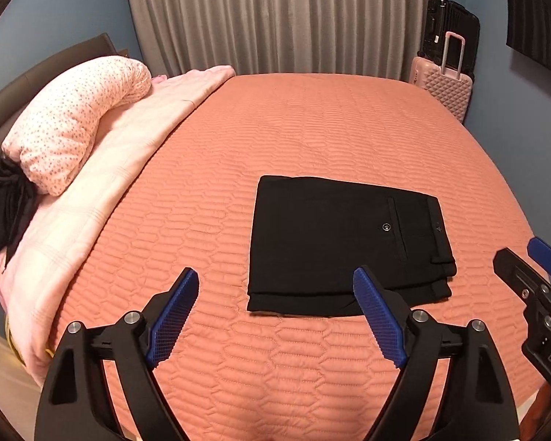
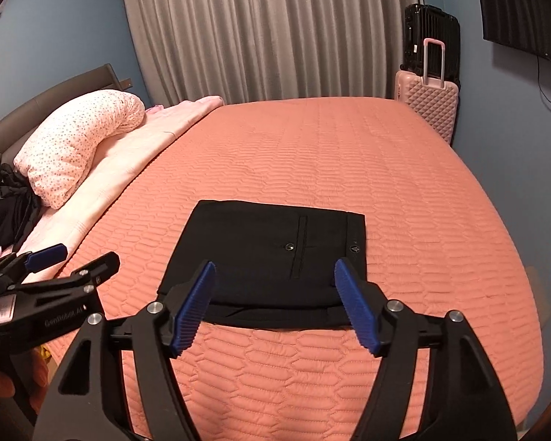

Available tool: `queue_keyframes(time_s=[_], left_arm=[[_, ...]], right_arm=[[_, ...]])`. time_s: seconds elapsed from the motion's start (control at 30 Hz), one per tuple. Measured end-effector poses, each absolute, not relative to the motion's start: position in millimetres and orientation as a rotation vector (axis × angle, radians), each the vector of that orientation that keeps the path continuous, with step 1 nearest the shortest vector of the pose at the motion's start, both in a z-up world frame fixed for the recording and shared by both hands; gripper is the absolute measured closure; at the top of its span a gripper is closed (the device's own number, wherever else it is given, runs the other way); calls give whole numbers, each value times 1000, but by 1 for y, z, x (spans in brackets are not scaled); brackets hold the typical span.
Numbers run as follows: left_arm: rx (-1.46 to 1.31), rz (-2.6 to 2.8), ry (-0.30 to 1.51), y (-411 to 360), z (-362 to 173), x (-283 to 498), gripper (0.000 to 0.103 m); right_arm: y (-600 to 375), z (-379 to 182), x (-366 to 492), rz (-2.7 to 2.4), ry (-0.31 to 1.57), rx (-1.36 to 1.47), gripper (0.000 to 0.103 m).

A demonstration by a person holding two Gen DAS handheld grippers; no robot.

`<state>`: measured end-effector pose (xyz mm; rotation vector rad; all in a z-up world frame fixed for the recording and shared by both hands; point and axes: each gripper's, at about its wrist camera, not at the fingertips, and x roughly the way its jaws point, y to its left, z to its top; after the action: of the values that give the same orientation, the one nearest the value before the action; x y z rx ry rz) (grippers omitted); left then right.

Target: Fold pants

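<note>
Underneath, quilted coral bedspread (folded pants atop), grey curtain behind.

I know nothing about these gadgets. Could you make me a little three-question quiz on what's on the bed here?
1. True or false: the pants lie folded into a flat rectangle on the bedspread.
2. What is either hand-held gripper holding? A) the pants B) the pillow C) nothing
3. Fill in: beside the far corner of the bed stands a pink ____.

Key
1. True. The back pocket button faces up.
2. C. The left hand-held gripper and the right hand-held gripper are both open and hold nothing.
3. Suitcase, with a black one behind it.
</note>
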<state>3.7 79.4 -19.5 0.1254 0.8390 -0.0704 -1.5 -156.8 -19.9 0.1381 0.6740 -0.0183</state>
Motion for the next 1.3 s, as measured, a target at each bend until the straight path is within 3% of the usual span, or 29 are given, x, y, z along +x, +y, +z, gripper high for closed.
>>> queue_keyframes(time_s=[0.1,0.2,0.5,0.6,1.3], left_arm=[[153,-71,830,76,-15,-4,19],[165,-93,819,73,-13,-10,17],[137,-184,884,72,-30,-4,17],[144,-198,897,71,-36,-1,17],[147,-222,933,62,-53,5,17]], right_arm=[[-152,-11,-9,-33,666,136,36],[-150,-6,-13,-66,651,125,23],[-152,-12,-16,-131,656,168,21],[-151,-13,-17,-153,650,169,11],[-143,-13,-19,-140,666,137,11]])
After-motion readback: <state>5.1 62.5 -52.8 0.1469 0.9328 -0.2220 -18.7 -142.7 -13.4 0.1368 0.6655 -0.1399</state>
